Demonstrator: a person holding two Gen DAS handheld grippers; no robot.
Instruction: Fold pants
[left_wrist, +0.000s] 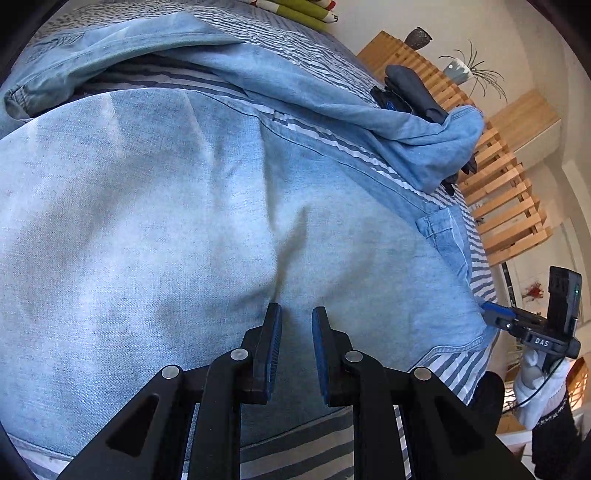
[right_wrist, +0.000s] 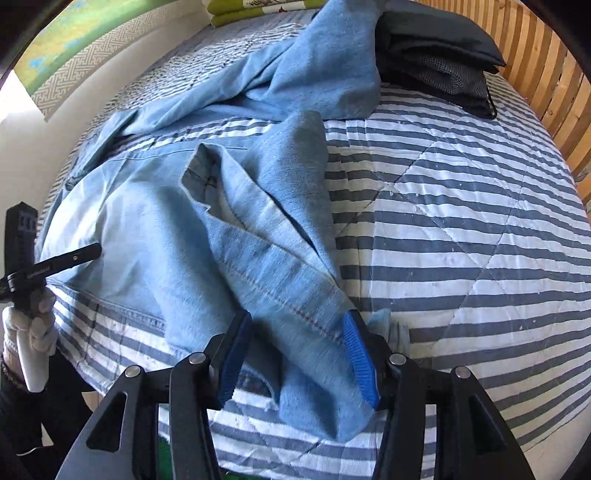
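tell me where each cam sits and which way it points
Left wrist: on the left hand-held gripper, angled down at the jeans; its fingers show, nearly closed, plus the right gloved hand.
Right wrist: on the right hand-held gripper, angled down over the striped quilt; a jeans fold lies between its fingers, left gloved hand at the edge.
Shared: jeans, quilt, dark folded clothes, slatted headboard.

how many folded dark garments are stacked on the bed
2 at least: a plain black folded garment on top and a dark speckled folded garment beneath it, by the wooden slatted headboard; more may be hidden underneath.
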